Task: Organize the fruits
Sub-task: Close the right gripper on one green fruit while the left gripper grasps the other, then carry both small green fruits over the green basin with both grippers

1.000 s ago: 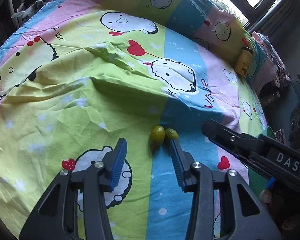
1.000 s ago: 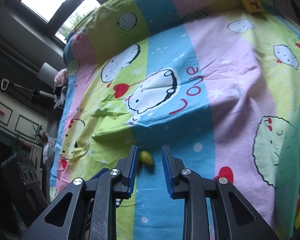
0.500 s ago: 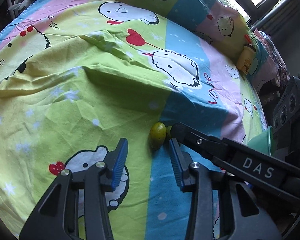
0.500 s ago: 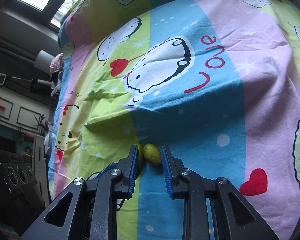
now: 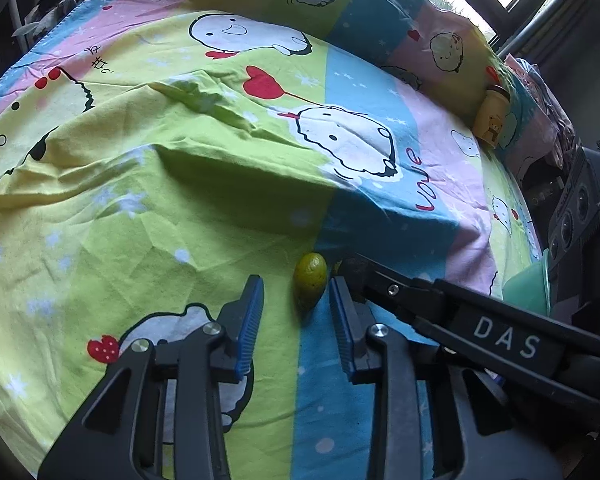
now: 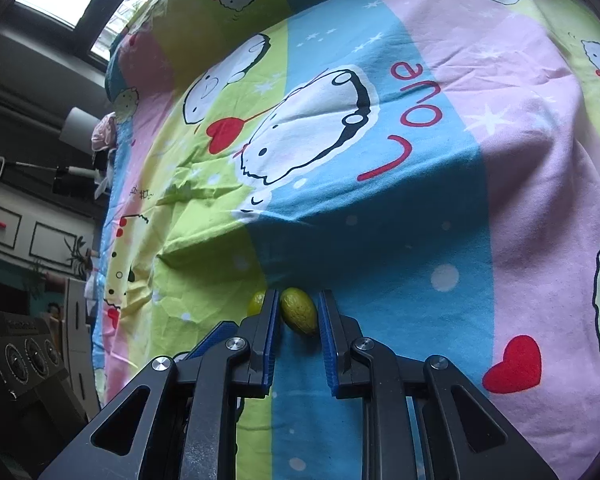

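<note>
On the cartoon-print bed sheet [image 6: 420, 208], two small green oval fruits are being taken, one by each gripper.

The right-hand green-yellow fruit [image 6: 299, 315] is bracketed by the right gripper [image 6: 299, 322], whose blue-padded jaws have just been closing to a narrow gap and look to be touching or nearly touching its flanks; firm contact cannot be confirmed. The other fruit [image 5: 309, 281] lies just ahead of the left gripper [image 5: 296, 312], whose jaws have just been closing but are seen well clear of it, nothing held. A good grip is judged to need the pads centred across each fruit's widest part, the sheet kept from being pinched, and the neighbouring fruit left unnudged, since both lie close together. A pale green container's rim [image 5: 530, 282] is seen at the bed's edge.
</note>
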Action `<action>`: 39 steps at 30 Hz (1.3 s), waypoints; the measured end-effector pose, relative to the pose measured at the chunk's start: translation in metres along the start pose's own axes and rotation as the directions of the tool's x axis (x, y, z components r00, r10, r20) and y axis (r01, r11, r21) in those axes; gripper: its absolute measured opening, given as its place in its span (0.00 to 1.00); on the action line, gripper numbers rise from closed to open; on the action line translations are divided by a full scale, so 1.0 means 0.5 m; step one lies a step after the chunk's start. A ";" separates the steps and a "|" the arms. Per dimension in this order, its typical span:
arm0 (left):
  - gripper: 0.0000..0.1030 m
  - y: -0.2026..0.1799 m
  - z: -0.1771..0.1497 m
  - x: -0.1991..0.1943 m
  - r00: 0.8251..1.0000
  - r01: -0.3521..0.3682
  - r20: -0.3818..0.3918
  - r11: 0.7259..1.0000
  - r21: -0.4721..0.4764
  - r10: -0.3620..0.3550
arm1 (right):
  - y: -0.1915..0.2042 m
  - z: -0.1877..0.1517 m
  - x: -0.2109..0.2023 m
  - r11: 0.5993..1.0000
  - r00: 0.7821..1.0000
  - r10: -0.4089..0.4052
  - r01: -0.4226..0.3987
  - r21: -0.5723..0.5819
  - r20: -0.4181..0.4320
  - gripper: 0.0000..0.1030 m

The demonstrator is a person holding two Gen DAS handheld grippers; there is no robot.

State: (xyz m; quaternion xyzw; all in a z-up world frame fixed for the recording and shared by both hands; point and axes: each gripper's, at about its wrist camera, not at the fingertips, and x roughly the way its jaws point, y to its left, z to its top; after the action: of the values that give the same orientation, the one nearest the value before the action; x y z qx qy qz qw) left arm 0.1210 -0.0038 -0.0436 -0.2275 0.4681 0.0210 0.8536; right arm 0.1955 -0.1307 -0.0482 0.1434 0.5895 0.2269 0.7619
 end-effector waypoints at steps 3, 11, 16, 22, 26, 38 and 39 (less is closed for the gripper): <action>0.31 -0.008 0.001 0.004 1.000 -0.007 0.007 1.000 0.006 0.007 | -0.005 0.000 -0.011 1.000 1.000 -0.022 0.022 0.008 0.015 0.21; 0.18 -0.001 0.005 0.011 1.000 0.017 0.001 1.000 -0.019 -0.017 | -0.018 0.001 -0.026 0.999 0.999 -0.042 0.041 0.030 0.034 0.21; 0.17 -0.011 0.002 0.008 1.000 0.001 0.005 1.000 0.004 -0.001 | -0.021 -0.002 -0.029 0.998 0.999 -0.043 0.041 0.042 0.034 0.21; 0.17 -0.021 -0.003 -0.011 1.000 0.013 0.027 1.000 0.018 -0.014 | -0.023 -0.006 -0.046 0.998 0.998 -0.042 0.039 0.051 0.055 0.21; 0.18 -0.029 -0.006 -0.028 0.999 0.013 0.052 0.999 0.030 -0.015 | -0.026 -0.009 -0.061 0.998 0.997 -0.029 0.025 0.060 0.072 0.21; 0.18 -0.059 -0.016 -0.076 0.992 0.022 0.120 0.997 0.078 -0.031 | -0.028 -0.027 -0.120 0.998 0.989 -0.019 0.009 0.066 0.144 0.21; 0.18 -0.062 -0.017 -0.079 0.991 0.024 0.126 0.996 0.083 -0.034 | -0.028 -0.029 -0.126 0.998 0.988 -0.016 0.006 0.065 0.151 0.21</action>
State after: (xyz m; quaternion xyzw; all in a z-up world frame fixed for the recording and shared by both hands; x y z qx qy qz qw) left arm 0.0999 -0.0279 -0.0040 -0.1978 0.4099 0.0040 0.8904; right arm 0.1713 -0.1761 -0.0063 0.1814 0.5378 0.1920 0.8007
